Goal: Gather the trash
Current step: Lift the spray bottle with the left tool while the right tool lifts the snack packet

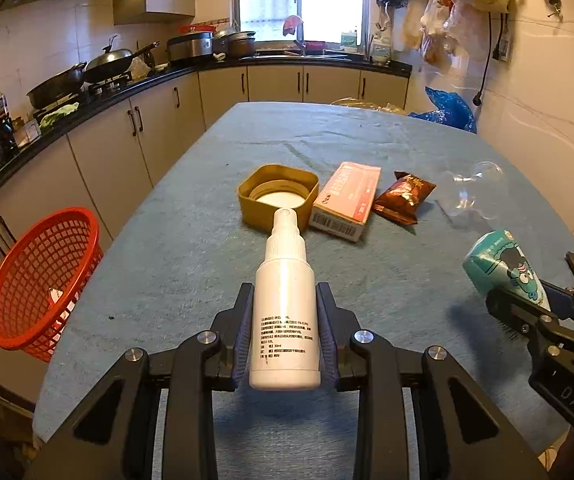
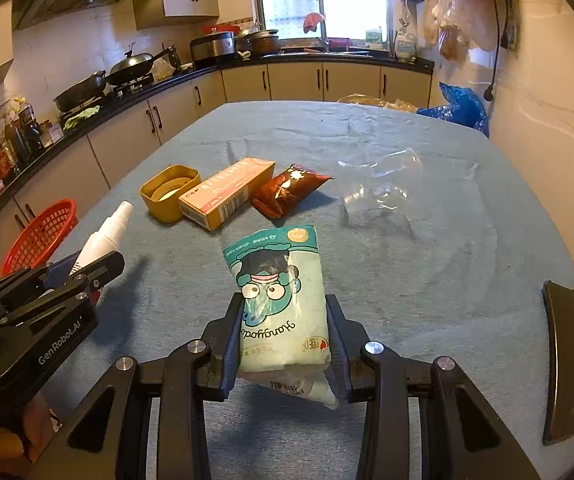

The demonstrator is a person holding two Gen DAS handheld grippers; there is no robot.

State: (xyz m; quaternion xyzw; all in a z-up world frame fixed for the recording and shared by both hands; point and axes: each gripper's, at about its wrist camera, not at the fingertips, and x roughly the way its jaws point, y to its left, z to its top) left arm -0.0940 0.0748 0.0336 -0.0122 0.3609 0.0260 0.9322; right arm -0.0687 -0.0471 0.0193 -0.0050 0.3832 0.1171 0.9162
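On the blue-grey cloth of the table (image 1: pixel 191 240) you have both grippers loaded and held above the surface. Your left gripper (image 1: pixel 285 304) is clamped on a white spray bottle (image 1: pixel 285 300), its pads pressing the lower body on either side while the nozzle end points away from you toward the far items; from the right wrist view the same bottle (image 2: pixel 105 232) juts out of the left gripper (image 2: pixel 87 264) at the left edge. Your right gripper (image 2: pixel 285 312) is closed on a pale green snack packet (image 2: pixel 279 292) printed with a cartoon face, the pads squeezing its lower half so that the crumpled bottom end hangs out below the fingers; in the left wrist view that packet (image 1: pixel 503 264) shows at the right edge. Further along the table, in a row, lie a square mustard-yellow lid (image 1: pixel 277 196) with its hollow side up, a pink and tan carton (image 1: pixel 347 200) just beside it, a dark red wrapper (image 1: pixel 403 196) next to the carton, and clear plastic (image 2: pixel 383 188) that looks like a crushed cup, though its outline is hard to read. A red mesh basket (image 1: pixel 43 280) hangs off the table's left edge, tilted, with what may be a scrap inside.
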